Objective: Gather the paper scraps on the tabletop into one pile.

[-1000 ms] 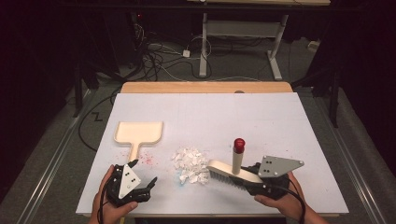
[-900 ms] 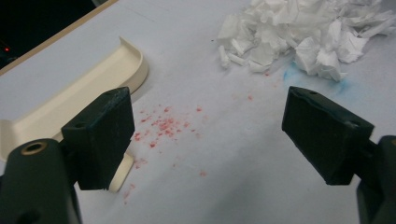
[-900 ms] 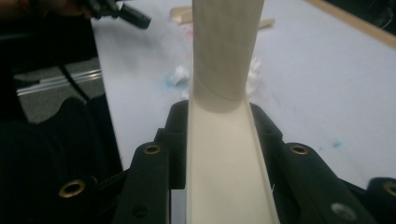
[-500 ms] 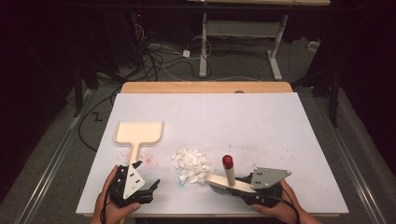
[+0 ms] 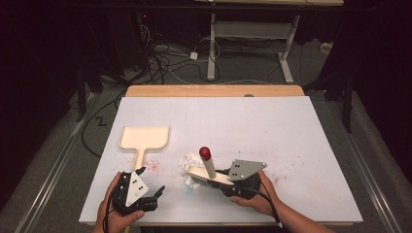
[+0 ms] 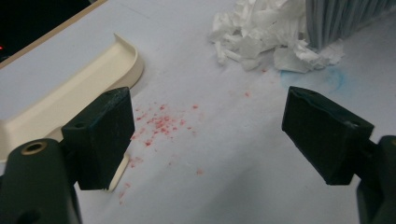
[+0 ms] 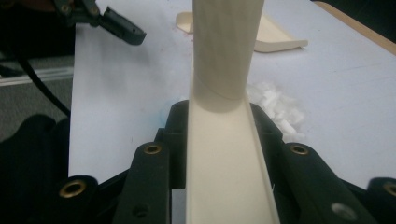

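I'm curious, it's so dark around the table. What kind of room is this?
Probably a lab or workshop: loose cables trail over the grey floor, a metal-legged workbench stands behind, and a white board covers the table.

White table bears scattered red specks and a faint blue mark; cables lie on the floor behind.

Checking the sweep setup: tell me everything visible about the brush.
The brush is cream plastic with a flat head, pale grey bristles underneath and a round handle that rises tilted, ending in a red cap. The right claw is shut on the end of its head. Its bristles rest on the white table cover, pressing into the heap of torn white paper scraps. The cream dustpan lies apart, to its left.
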